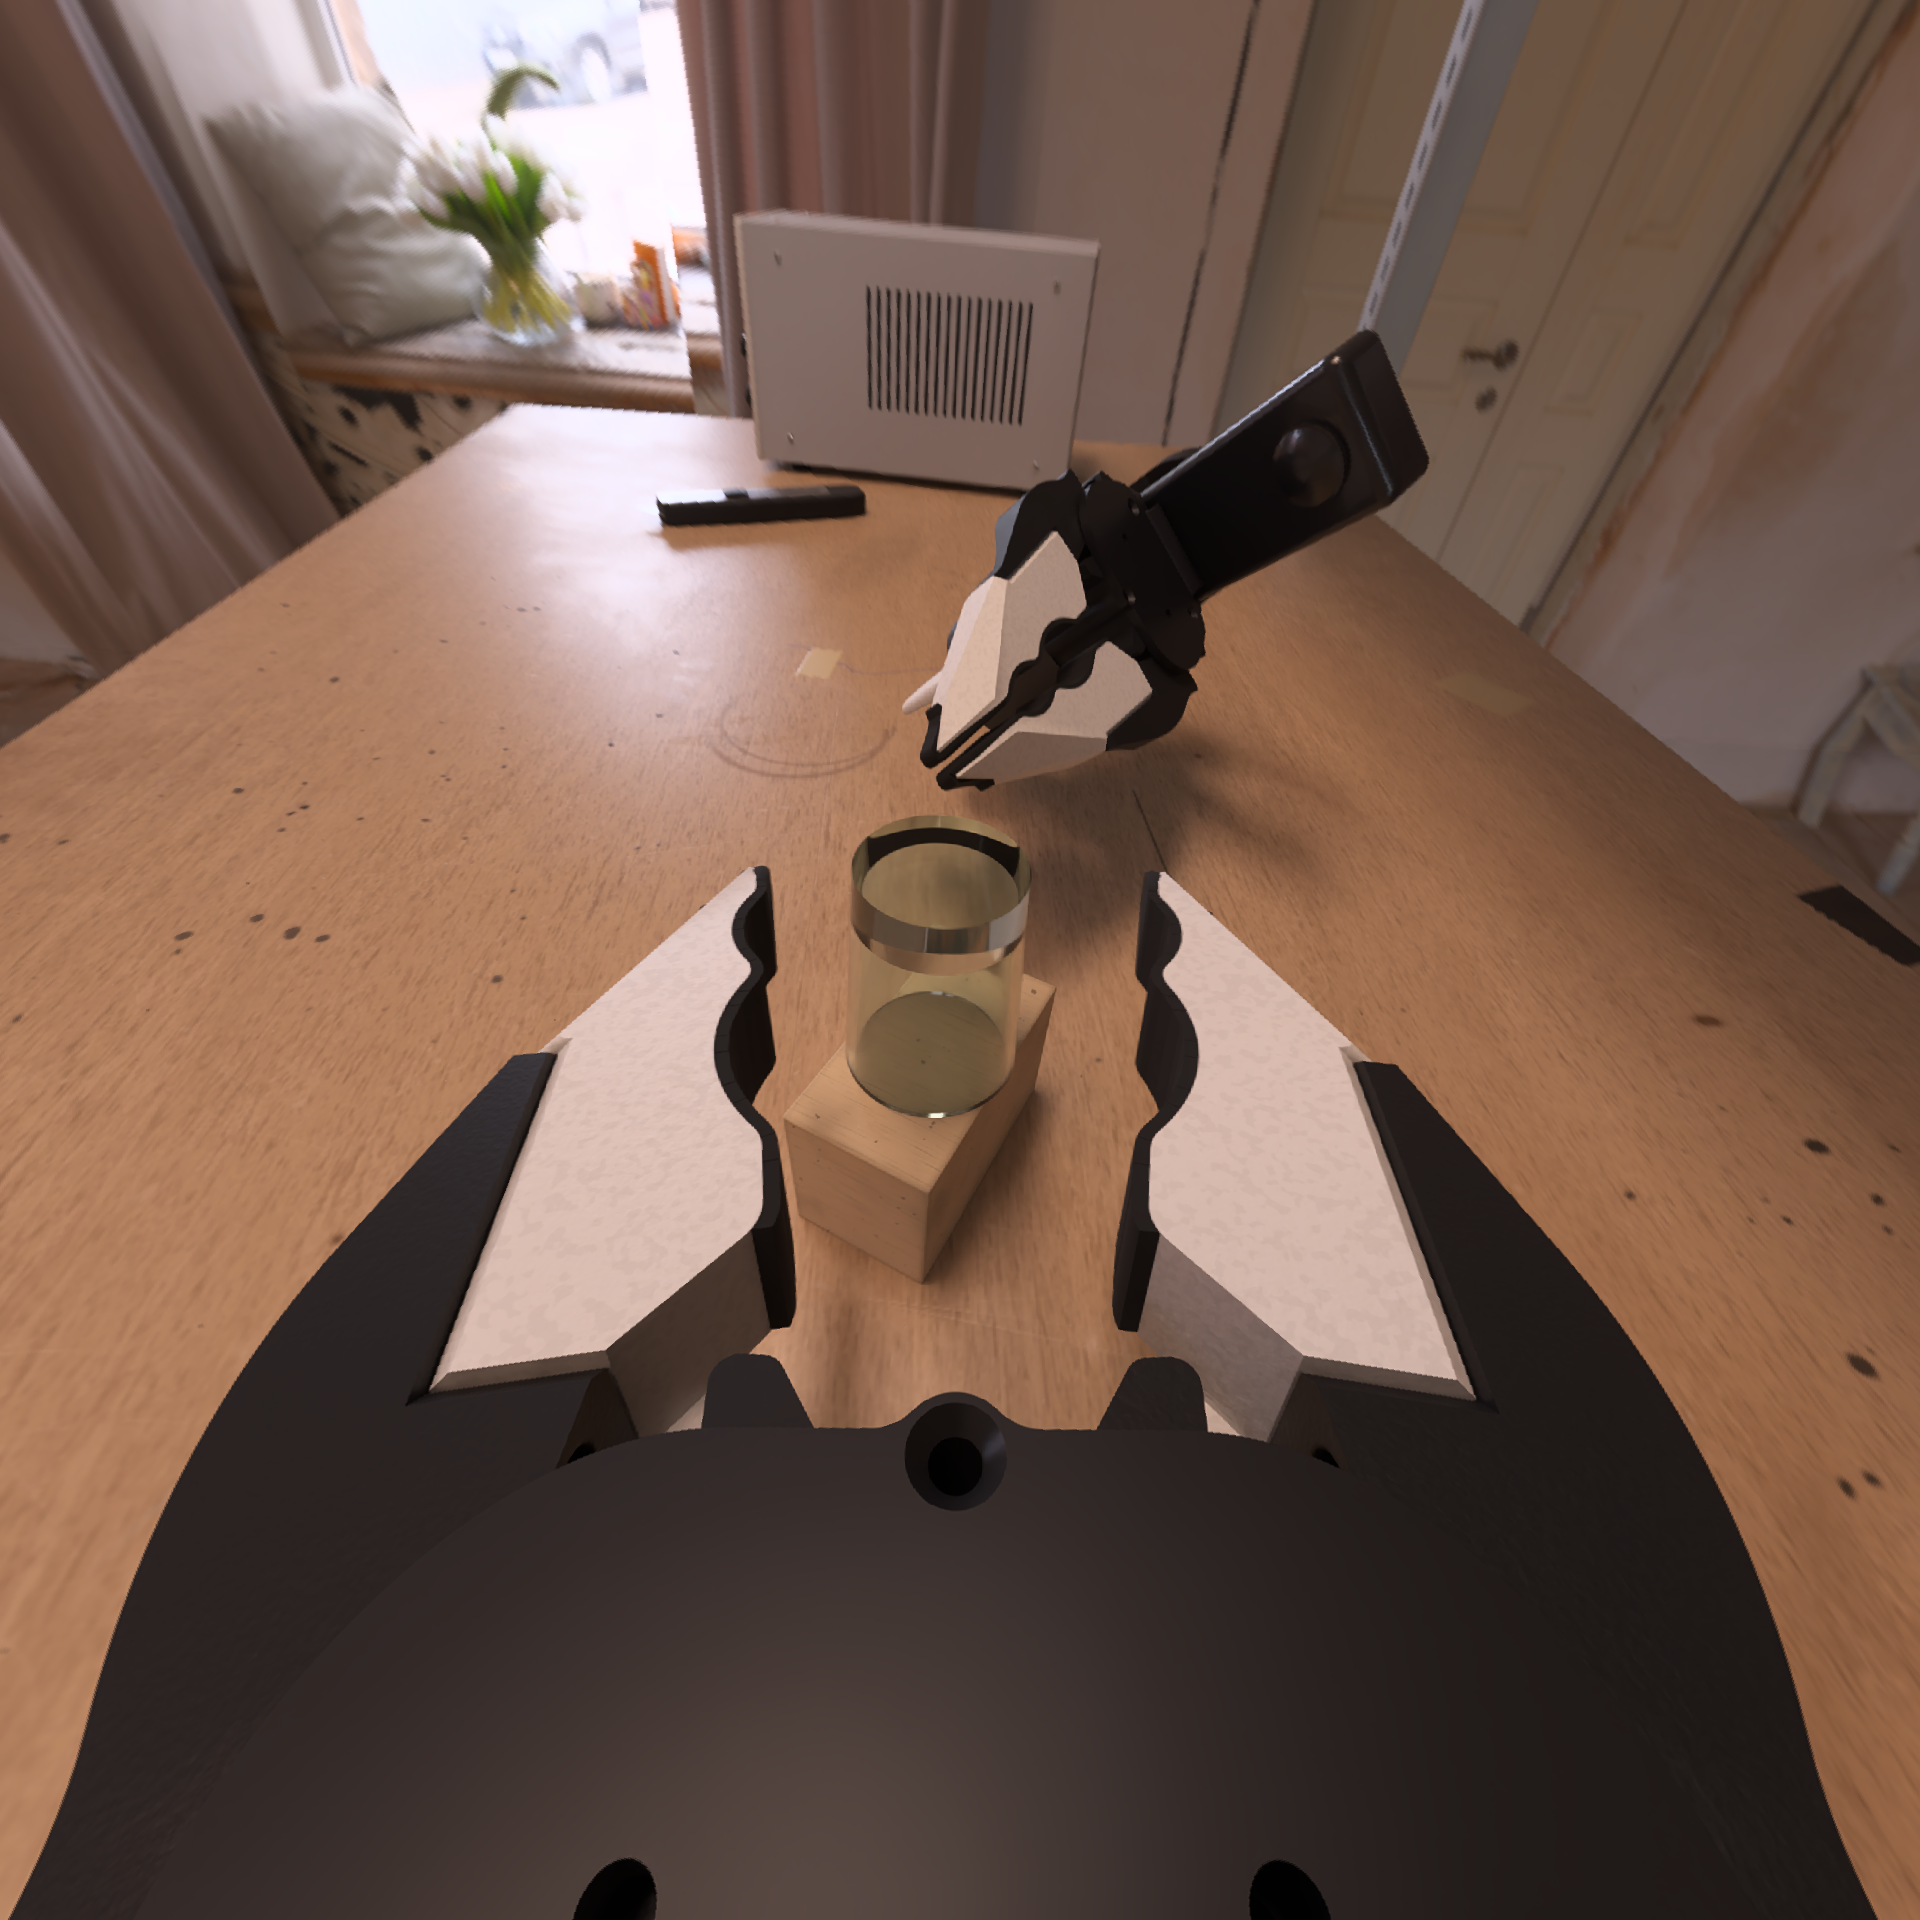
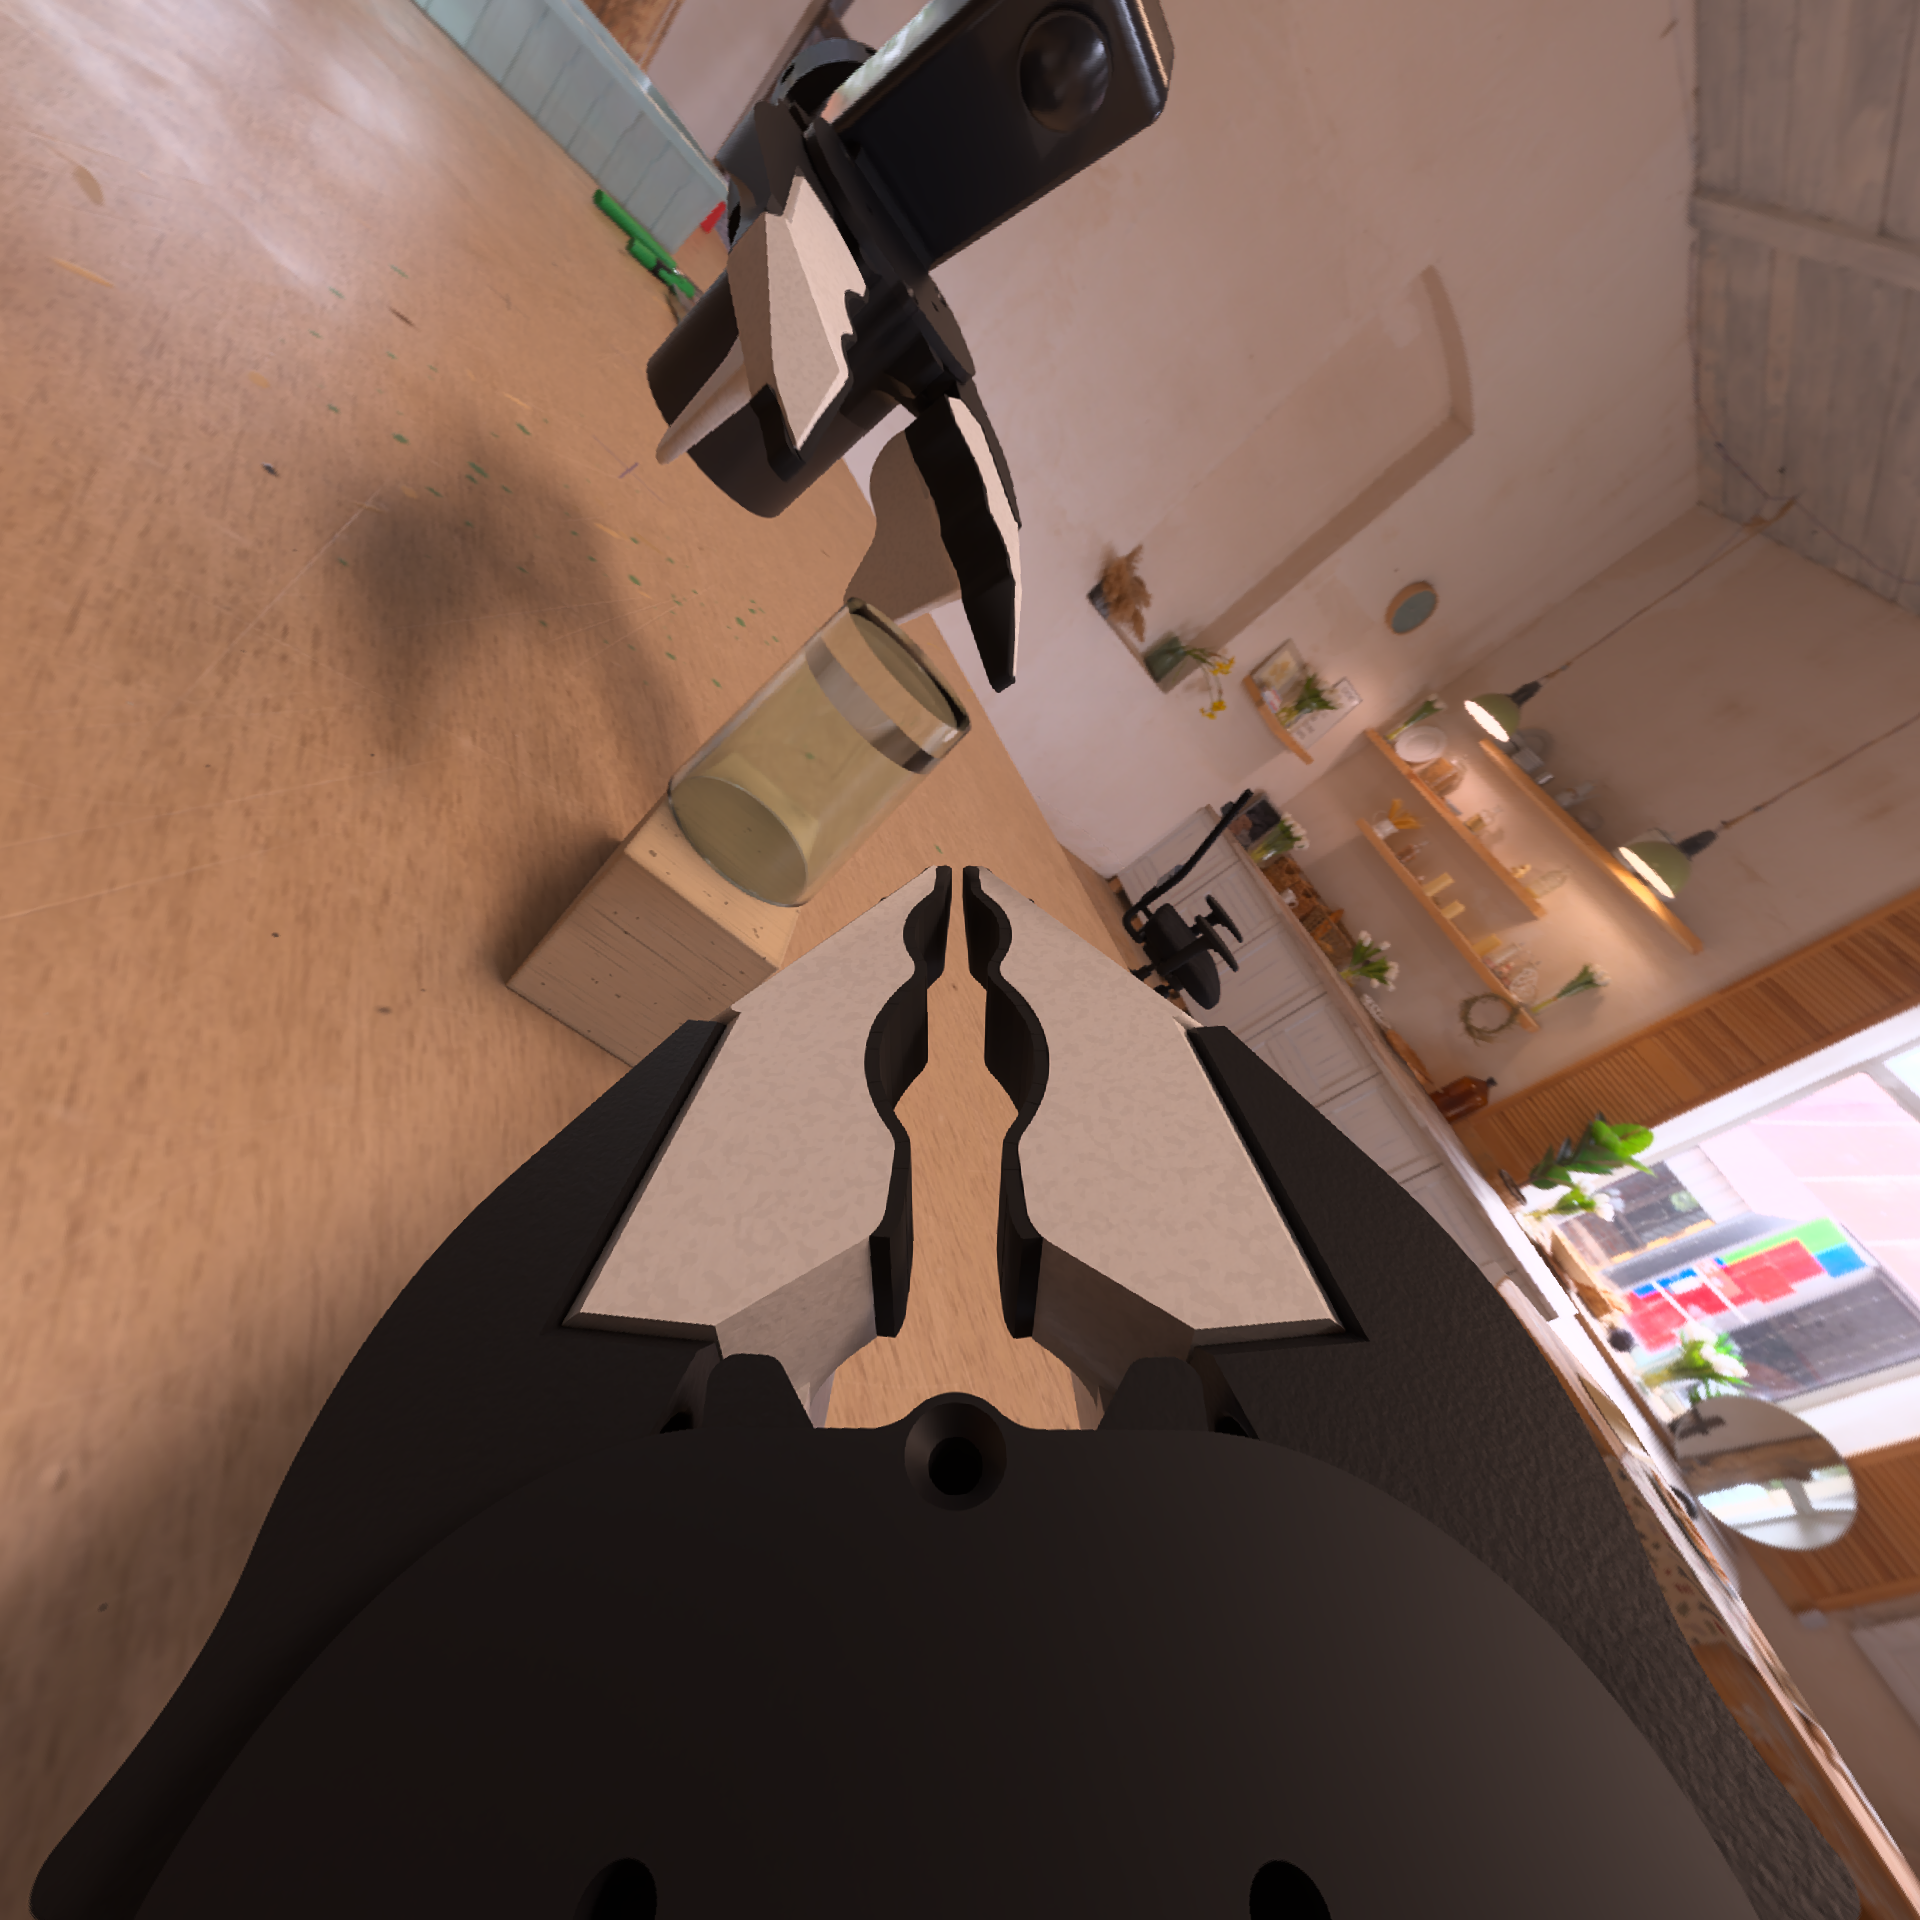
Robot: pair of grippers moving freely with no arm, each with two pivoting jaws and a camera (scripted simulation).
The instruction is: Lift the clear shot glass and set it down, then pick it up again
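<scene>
The clear shot glass [image 1: 940, 966] stands upright on a small wooden block [image 1: 914, 1143] on the wooden table [image 1: 416, 831]. My left gripper [image 1: 956, 883] is open, its fingers on either side of the glass and apart from it. My right gripper [image 1: 940, 769] is shut and empty, hovering tilted just beyond the glass. In the right wrist view the glass [image 2: 821, 753] and block [image 2: 655, 935] lie just ahead of my shut right gripper [image 2: 956, 873]. The open left gripper [image 2: 831, 551] shows above the glass there.
A white box with a vent grille [image 1: 914, 353] stands at the table's far end, with a black remote [image 1: 758, 504] in front of it. A black strip [image 1: 1860, 920] lies at the right edge. Green items [image 2: 644, 244] lie far off.
</scene>
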